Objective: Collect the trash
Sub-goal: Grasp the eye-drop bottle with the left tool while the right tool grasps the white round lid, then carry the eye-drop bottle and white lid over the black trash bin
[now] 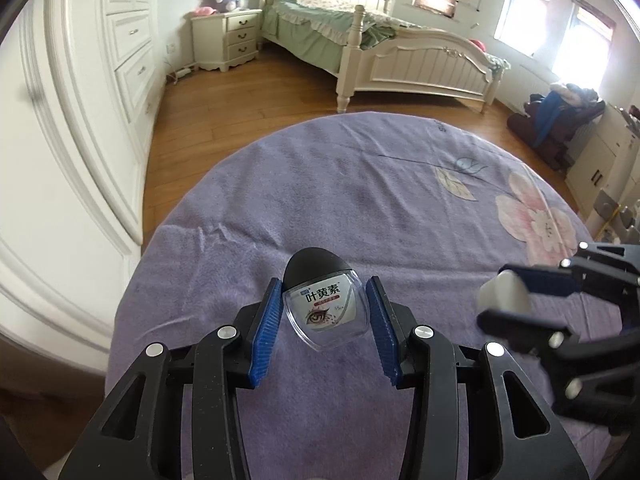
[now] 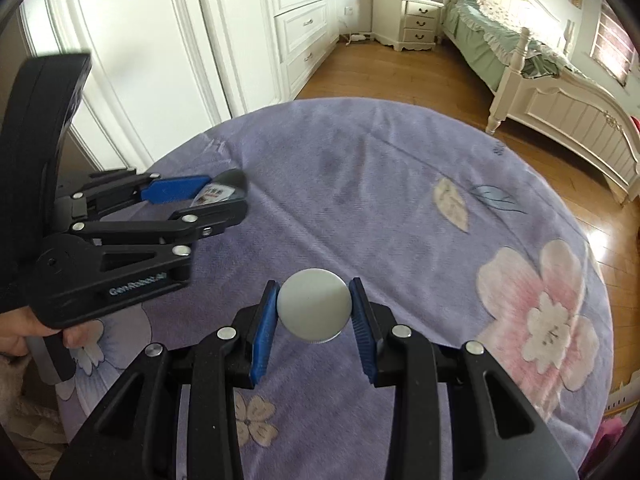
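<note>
A small clear eye-drop bottle [image 1: 324, 312] with a black cap and a printed eye label sits between the blue pads of my left gripper [image 1: 325, 280], which is shut on its sides just above the purple cloth. The right wrist view shows this left gripper [image 2: 226, 196] from the side at left, with the bottle [image 2: 214, 196] in its tips. My right gripper [image 2: 314, 284] is shut on a round off-white lidded container [image 2: 314, 306]. In the left wrist view the right gripper [image 1: 496, 294] shows, blurred, at the right with that container [image 1: 506, 292].
A round table carries a purple cloth with pink flowers [image 1: 360, 200] [image 2: 380, 180]. White wardrobe doors [image 1: 60, 160] stand close on the left. Wooden floor, a white bed [image 1: 400, 52] and a nightstand [image 1: 226, 38] lie beyond. A person's hand [image 2: 24, 336] grips the left tool.
</note>
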Available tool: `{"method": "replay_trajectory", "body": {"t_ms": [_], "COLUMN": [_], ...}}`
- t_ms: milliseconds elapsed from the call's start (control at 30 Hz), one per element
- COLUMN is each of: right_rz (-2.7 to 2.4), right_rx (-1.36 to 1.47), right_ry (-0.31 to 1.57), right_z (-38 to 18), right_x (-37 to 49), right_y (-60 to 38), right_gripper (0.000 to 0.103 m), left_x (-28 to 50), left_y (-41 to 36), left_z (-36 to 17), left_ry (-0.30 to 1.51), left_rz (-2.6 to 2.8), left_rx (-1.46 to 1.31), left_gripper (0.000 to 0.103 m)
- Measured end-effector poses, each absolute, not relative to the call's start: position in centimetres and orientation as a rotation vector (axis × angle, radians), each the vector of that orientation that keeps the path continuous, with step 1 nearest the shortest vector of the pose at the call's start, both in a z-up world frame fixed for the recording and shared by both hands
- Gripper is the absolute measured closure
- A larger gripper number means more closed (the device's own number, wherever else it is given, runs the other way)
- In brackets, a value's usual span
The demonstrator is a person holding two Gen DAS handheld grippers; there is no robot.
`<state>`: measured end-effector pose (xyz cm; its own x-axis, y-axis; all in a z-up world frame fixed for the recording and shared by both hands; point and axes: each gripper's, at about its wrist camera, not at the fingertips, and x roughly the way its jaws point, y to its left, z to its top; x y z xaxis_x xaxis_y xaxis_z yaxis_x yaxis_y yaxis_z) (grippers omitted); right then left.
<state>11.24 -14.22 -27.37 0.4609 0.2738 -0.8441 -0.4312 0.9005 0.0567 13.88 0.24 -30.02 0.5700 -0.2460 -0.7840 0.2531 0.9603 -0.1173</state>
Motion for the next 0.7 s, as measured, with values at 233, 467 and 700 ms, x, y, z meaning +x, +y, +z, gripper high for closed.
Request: {"method": "replay_trajectory", "body": {"t_ms": [233, 467, 700], "right_rz": [0.34, 0.029, -0.293], "right_rx": [-0.104, 0.01, 0.07], "right_ry": [0.95, 0.935, 0.974], "right_z": [-25.4, -24.6, -25.8], "right_x": [9.3, 4.6, 0.1], "right_y": [-20.0, -34.2, -47.7], "right_gripper": [0.069, 0.069, 0.069], "left_x": [12.4, 10.7, 8.1], "left_y": [-3.2, -18.3, -35.6], "left_z": [-27.6, -25.0, -25.1], "left_ry": [0.881, 0.817, 0.806], "left_rz": [-0.373, -0.644, -0.912], "left_rx": [0.065, 0.219, 0.283], "left_gripper": [0.06, 0.06, 0.06]}}
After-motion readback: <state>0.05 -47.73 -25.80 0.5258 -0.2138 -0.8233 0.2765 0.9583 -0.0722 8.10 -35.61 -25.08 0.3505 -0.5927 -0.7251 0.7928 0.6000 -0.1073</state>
